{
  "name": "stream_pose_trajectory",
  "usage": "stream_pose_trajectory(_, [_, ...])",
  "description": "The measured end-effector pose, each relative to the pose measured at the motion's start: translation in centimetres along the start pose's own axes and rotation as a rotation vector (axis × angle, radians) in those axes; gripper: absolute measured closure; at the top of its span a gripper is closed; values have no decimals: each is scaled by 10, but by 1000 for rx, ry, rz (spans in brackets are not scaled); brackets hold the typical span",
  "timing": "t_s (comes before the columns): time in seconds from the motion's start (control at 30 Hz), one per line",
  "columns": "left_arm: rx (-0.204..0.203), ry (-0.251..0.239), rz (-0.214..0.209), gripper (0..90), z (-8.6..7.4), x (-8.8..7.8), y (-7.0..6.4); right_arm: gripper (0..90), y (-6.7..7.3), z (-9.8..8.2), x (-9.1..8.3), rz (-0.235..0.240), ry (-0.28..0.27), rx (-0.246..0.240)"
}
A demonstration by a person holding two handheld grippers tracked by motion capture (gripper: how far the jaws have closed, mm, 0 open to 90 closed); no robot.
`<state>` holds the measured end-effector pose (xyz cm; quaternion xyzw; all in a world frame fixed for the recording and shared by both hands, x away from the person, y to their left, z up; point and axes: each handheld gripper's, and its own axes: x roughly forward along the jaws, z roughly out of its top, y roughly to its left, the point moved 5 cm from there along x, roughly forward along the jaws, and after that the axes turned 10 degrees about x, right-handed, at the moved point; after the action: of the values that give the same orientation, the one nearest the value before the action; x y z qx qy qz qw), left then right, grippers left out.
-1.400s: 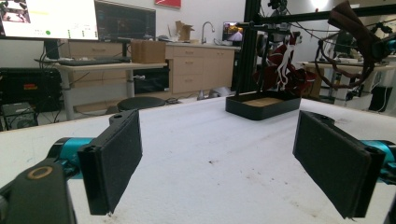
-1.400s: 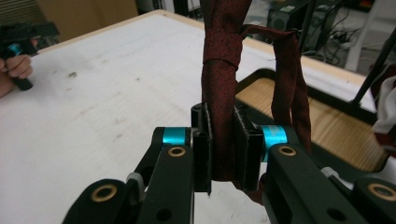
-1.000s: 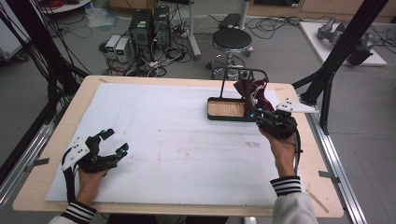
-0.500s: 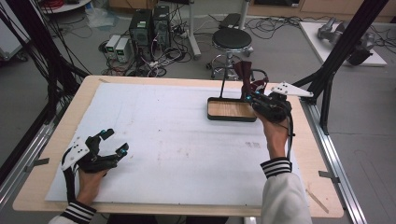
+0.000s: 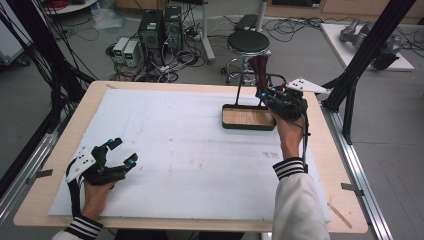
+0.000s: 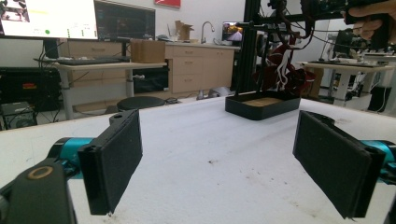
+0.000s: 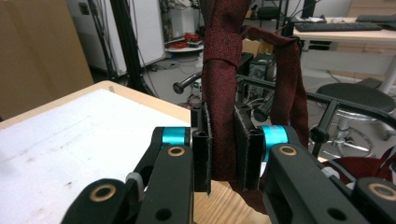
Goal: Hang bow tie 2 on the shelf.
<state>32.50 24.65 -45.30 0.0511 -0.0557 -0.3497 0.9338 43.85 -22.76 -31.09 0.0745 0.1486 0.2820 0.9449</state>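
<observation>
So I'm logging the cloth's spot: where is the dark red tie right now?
The dark red tie is clamped in the right gripper, above the wooden tray at the table's far right.

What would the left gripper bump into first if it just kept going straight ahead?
Probably the black tray with the wooden bottom. The left gripper has open jaws aimed across bare white table cover, and the tray sits slightly right of centre, so it might slip just past it.

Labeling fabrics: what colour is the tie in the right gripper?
Dark red, finely speckled tie; clearest in the right gripper view, clamped between the right gripper fingers.
</observation>
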Motion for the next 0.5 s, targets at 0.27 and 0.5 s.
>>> stream_pose_trajectory(0.27, [1,0,-1,161,0,0,0,795,-1,0,11,-14,-5,13])
stream_pose_trajectory(0.5, [-1,-3,0,161,0,0,0,793,-4,-7,27,-23,-1,30])
